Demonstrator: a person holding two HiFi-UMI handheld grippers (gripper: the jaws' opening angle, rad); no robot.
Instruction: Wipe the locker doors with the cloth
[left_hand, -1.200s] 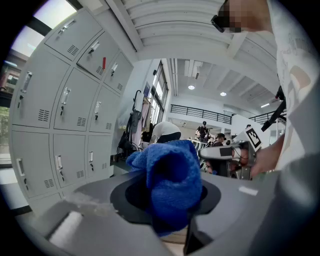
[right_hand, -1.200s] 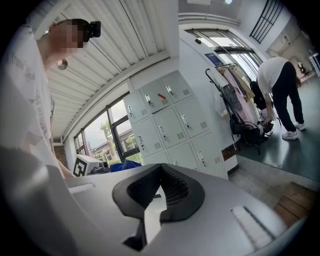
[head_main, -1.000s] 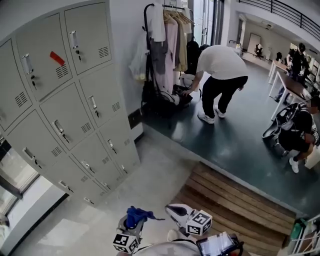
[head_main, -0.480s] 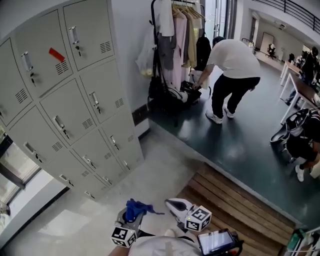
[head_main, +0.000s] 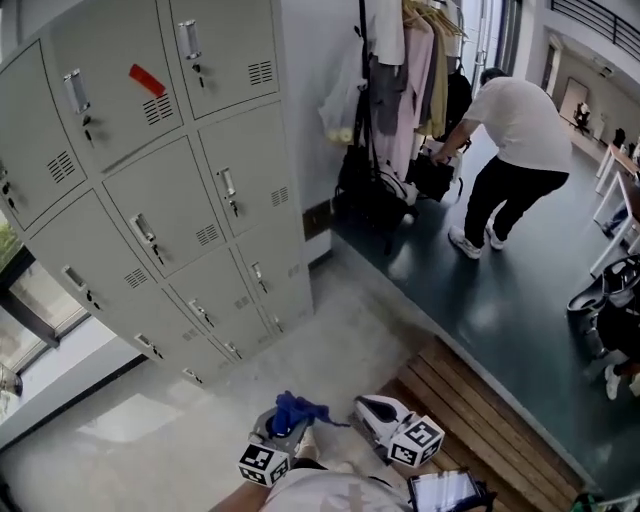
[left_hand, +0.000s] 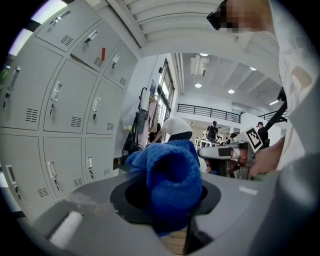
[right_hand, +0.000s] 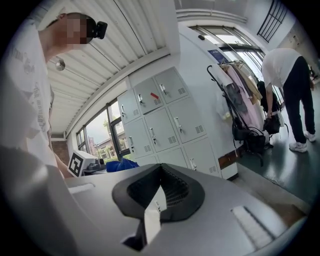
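Note:
A bank of grey locker doors (head_main: 170, 200) fills the upper left of the head view; one top door carries a red sticker (head_main: 147, 80). Both grippers sit low at the frame's bottom, held close to my body and well short of the lockers. My left gripper (head_main: 283, 425) is shut on a bunched blue cloth (head_main: 293, 412), which bulges between its jaws in the left gripper view (left_hand: 170, 175). Beside it, my right gripper (head_main: 368, 408) is shut with nothing in it (right_hand: 160, 185). The lockers (right_hand: 170, 120) also show ahead in the right gripper view.
A clothes rack (head_main: 400, 60) with a black bag (head_main: 370, 200) below it stands right of the lockers. A person in a white shirt (head_main: 515, 130) bends over on the dark floor (head_main: 500, 300). A wooden step (head_main: 480, 400) lies at lower right. A window (head_main: 20, 300) is at far left.
The head view has swung left and closer, so the lockers now fill more of the frame. Both grippers stay low in the same pose, the cloth still held.

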